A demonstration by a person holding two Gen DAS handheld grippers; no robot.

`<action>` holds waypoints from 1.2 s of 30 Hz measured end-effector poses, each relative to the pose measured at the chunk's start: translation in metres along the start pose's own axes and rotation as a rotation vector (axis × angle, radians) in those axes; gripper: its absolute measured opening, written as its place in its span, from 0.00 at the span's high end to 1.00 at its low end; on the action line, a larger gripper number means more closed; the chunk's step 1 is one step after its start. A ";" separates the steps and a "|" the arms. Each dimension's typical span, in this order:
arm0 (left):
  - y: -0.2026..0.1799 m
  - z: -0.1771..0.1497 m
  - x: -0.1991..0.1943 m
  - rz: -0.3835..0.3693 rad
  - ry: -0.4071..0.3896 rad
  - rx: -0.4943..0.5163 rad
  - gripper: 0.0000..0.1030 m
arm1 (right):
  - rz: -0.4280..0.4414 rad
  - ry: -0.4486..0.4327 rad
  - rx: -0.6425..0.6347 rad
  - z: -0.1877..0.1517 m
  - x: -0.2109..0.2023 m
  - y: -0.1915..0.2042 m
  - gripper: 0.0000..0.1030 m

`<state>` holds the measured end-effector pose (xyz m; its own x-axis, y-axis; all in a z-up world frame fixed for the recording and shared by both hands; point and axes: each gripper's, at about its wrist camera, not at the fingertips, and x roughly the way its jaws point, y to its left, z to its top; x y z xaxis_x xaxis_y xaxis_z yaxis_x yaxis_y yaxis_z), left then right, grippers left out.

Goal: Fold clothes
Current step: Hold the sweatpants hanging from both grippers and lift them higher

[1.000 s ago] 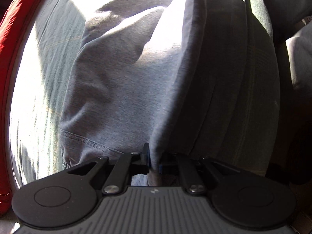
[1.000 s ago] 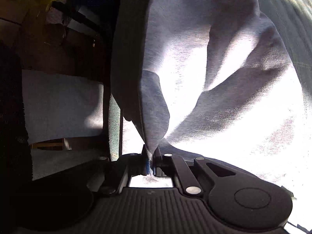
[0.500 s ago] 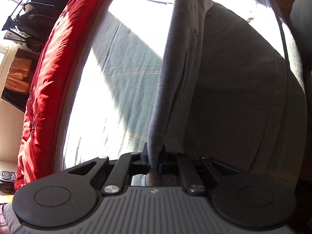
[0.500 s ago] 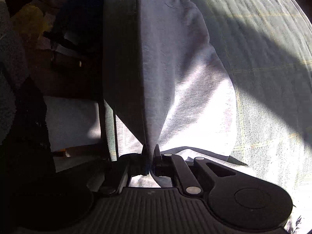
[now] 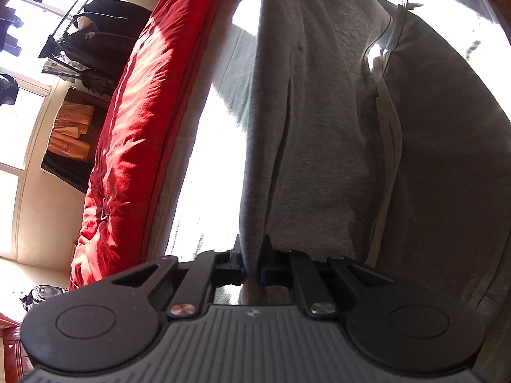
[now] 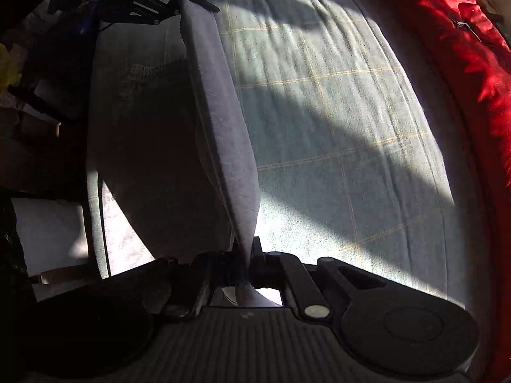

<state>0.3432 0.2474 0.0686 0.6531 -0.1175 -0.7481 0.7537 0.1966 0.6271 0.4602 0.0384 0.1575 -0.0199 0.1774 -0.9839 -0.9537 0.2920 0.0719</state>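
Hanging between the two grippers, the grey garment (image 5: 319, 134) is stretched taut in the air above the bed sheet (image 6: 335, 146), its top edge running as a straight ridge from one grip to the other. Left gripper (image 5: 252, 263): jaws narrow, pinched on one end of that edge; cloth passes between the fingers and bunches behind them. Right gripper (image 6: 246, 260): likewise clamped on the other end, a small tuft showing past the jaws. From the right wrist view the left gripper appears at the far end of the ridge, so the pair hold the piece by two corners of one side. Held so, the fabric drapes down flat and even, which would let it be laid out or doubled over cleanly. A pale drawstring (image 5: 388, 146) dangles on the near face, so this is probably the waist of sweatpants or shorts; cannot confirm. Lower part of the cloth falls in shadow toward the sheet; contact not clear. Sheet is pale green with a thin yellow check, lit by hard sun. Red quilt (image 5: 137, 134) lies along the far side of the bed, apart from the garment. Dark clothes (image 5: 105, 35) hang on a rack by the window.
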 end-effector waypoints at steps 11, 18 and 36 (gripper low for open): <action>-0.037 -0.017 -0.014 -0.087 0.017 0.017 0.93 | 0.306 0.061 -0.076 -0.010 0.036 0.056 0.96; -0.093 -0.024 -0.030 -0.209 0.011 0.062 0.93 | 0.425 0.157 -0.201 -0.016 0.090 0.105 0.96; -0.204 -0.044 -0.005 -0.208 0.094 0.122 0.92 | 0.419 0.297 -0.315 -0.047 0.205 0.182 0.93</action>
<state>0.1831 0.2510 -0.0647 0.4779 -0.0512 -0.8769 0.8780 0.0585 0.4750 0.2687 0.0834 -0.0384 -0.4534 -0.0665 -0.8888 -0.8884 -0.0463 0.4566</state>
